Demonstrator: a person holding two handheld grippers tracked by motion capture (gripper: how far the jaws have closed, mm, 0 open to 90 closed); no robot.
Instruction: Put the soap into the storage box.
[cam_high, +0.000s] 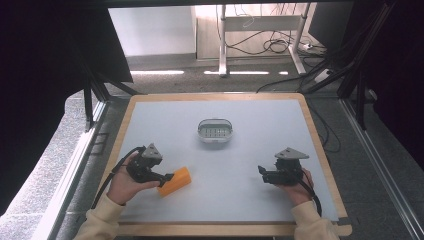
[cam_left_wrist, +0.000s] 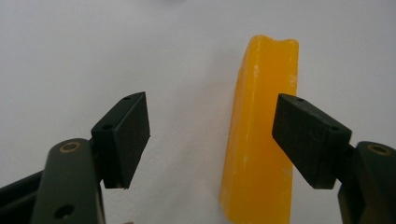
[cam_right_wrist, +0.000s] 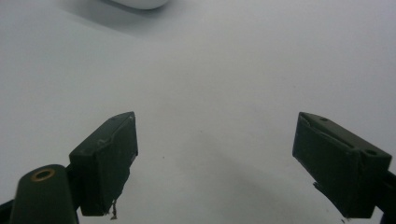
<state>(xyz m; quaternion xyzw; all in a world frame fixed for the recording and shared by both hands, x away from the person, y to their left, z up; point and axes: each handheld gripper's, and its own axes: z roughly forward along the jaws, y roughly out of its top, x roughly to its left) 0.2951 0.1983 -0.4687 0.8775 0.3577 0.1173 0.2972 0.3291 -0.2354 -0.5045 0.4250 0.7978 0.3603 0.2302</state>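
From the high view, the left tool sits low over the near left part of the tabletop, held in the person's left hand, with its jaws pointing toward the orange block. The block lies flat on the tabletop right at the tips of that tool, its near end between or just against them; whether they touch it cannot be told from here. The right tool is held in the right hand over the near right part of the tabletop, well apart from the block, with bare surface in front of its jaws. A white oval dish stands farther out, ahead of both tools and between their lines of reach.

In the left gripper view, the left tool has its jaws spread wide apart. The orange block runs lengthwise away from the tool, lying inside the gap but close to the jaw on the right side of this view, which overlaps its edge. The other jaw stands well clear of it, with bare tabletop between.

In the right gripper view, the right tool also has its jaws wide apart, with nothing between them, just the pale tabletop. A rounded white edge of the dish shows far ahead, up and to the left of the tool.
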